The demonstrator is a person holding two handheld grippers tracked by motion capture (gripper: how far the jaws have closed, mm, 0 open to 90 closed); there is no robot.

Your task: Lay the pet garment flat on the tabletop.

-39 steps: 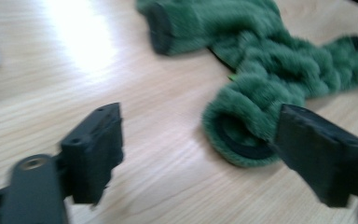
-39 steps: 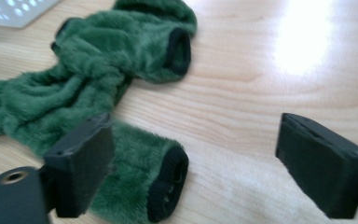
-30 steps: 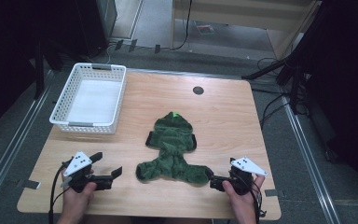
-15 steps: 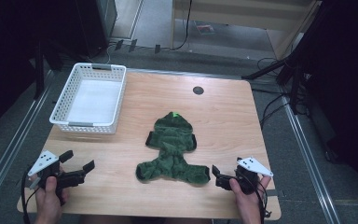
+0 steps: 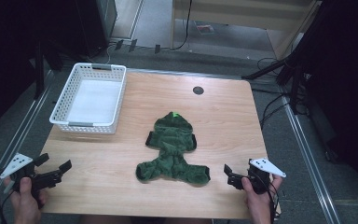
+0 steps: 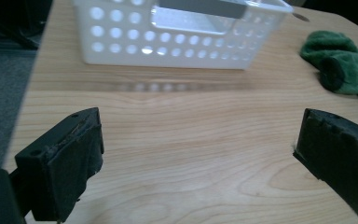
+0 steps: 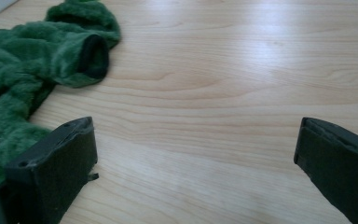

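A green fuzzy hooded garment [image 5: 172, 149] lies flat in the middle of the wooden table [image 5: 223, 116], hood pointing away from me. My left gripper [image 5: 54, 164] is open over the table's near left corner, well left of the garment, nothing between its jaws. In the left gripper view the gripper [image 6: 198, 140] stands wide open over bare wood, with the garment [image 6: 340, 67] far to the right. My right gripper [image 5: 231, 176] is open just right of the garment's lower edge. The right gripper view has that gripper [image 7: 196, 140] wide open, and a garment sleeve [image 7: 42, 60] lies beside its left jaw.
A white perforated basket [image 5: 91, 98] stands at the table's far left, and in the left gripper view this basket [image 6: 182, 32] is straight ahead. A dark round hole [image 5: 198, 90] marks the far middle of the table. Cables lie on the floor at the right.
My left gripper has moved left, away from the garment toward the near left corner. The right gripper has edged slightly right. The garment and basket have not moved.
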